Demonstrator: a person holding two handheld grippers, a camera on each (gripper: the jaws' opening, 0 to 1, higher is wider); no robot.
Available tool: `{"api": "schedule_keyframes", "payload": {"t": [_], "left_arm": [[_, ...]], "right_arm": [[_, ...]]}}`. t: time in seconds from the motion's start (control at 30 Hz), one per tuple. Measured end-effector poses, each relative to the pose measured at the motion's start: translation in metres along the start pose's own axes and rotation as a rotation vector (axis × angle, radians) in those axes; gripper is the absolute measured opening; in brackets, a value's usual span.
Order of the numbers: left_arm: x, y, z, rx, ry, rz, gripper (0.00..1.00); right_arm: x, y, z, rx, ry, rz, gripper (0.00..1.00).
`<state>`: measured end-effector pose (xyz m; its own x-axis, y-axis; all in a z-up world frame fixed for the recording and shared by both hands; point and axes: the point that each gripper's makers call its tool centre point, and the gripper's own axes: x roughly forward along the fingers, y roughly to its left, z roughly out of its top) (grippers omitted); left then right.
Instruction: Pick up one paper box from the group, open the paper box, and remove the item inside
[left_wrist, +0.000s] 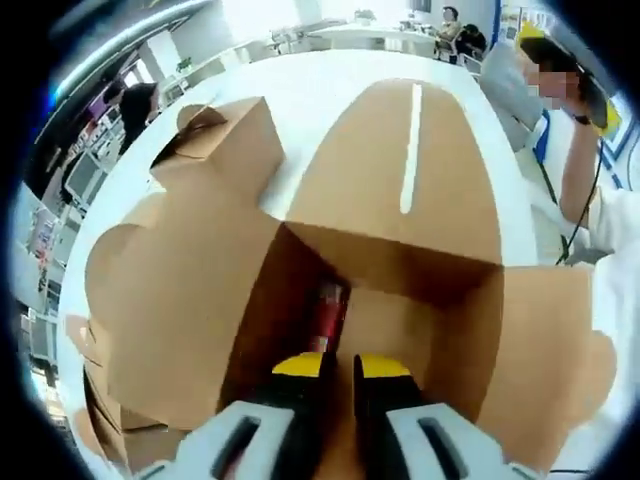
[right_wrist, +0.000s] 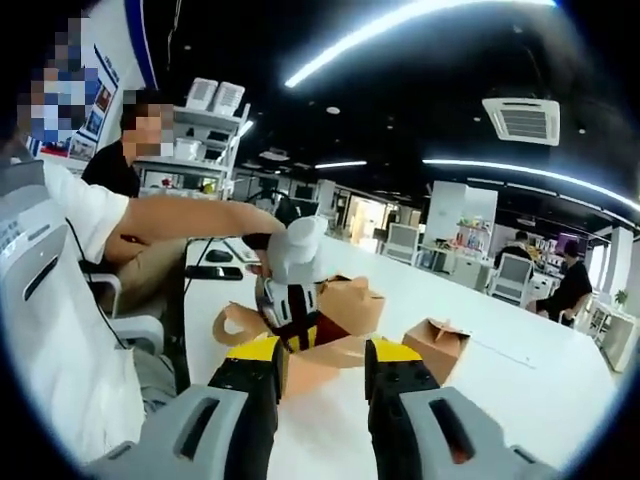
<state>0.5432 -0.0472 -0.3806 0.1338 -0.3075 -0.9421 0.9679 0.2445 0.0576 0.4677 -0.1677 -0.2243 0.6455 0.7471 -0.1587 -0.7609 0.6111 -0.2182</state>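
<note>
An open brown paper box (left_wrist: 200, 300) lies under my left gripper (left_wrist: 342, 368) with its flaps spread wide. A dark red item (left_wrist: 328, 305) rests inside it. The yellow-tipped jaws reach into the box and are closed to a narrow gap at the item's near end. In the right gripper view the left gripper (right_wrist: 297, 322) hangs over the same box (right_wrist: 345, 305), with dark red showing at its tips. My right gripper (right_wrist: 325, 365) is held back from the box, open, with nothing between its fingers.
A second brown box (left_wrist: 225, 125) stands behind the open one, a closed one (right_wrist: 437, 345) sits to the right, and more boxes (left_wrist: 100, 400) are at the lower left. All rest on a white table (right_wrist: 520, 390). A person in white (right_wrist: 70, 300) sits close by; others sit at far desks.
</note>
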Motion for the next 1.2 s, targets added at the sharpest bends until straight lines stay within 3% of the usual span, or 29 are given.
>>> {"api": "schedule_keyframes", "payload": {"t": [0.07, 0.23, 0.4, 0.6, 0.83, 0.9, 0.97, 1.07, 1.2], "left_arm": [[0.0, 0.011, 0.0, 0.075, 0.015, 0.081, 0.22], [-0.007, 0.008, 0.005, 0.064, 0.0, 0.07, 0.29], [-0.012, 0.007, 0.009, 0.095, -0.003, 0.104, 0.35], [0.0, 0.015, 0.003, 0.083, 0.038, 0.122, 0.32], [-0.004, 0.018, 0.007, -0.021, -0.025, 0.05, 0.29], [-0.004, 0.016, 0.007, -0.012, -0.019, 0.048, 0.22], [-0.004, 0.011, 0.005, 0.006, -0.006, 0.045, 0.09], [0.005, 0.009, -0.006, 0.077, 0.058, 0.073, 0.12], [-0.005, 0.005, 0.001, 0.09, 0.037, 0.088, 0.2]], "right_arm": [[0.0, 0.0, -0.001, -0.003, 0.005, -0.002, 0.34], [0.0, 0.0, -0.002, -0.016, 0.013, -0.003, 0.33], [0.002, 0.003, -0.004, -0.031, 0.026, 0.01, 0.33], [0.003, 0.005, -0.008, -0.051, 0.046, 0.014, 0.33], [0.003, 0.007, -0.011, -0.059, 0.055, 0.024, 0.33], [0.003, 0.006, -0.012, -0.058, 0.057, 0.023, 0.33], [0.003, 0.005, -0.012, -0.057, 0.059, 0.021, 0.33], [0.003, 0.004, -0.013, -0.059, 0.063, 0.014, 0.33], [0.003, 0.005, -0.015, -0.066, 0.069, 0.018, 0.33]]}}
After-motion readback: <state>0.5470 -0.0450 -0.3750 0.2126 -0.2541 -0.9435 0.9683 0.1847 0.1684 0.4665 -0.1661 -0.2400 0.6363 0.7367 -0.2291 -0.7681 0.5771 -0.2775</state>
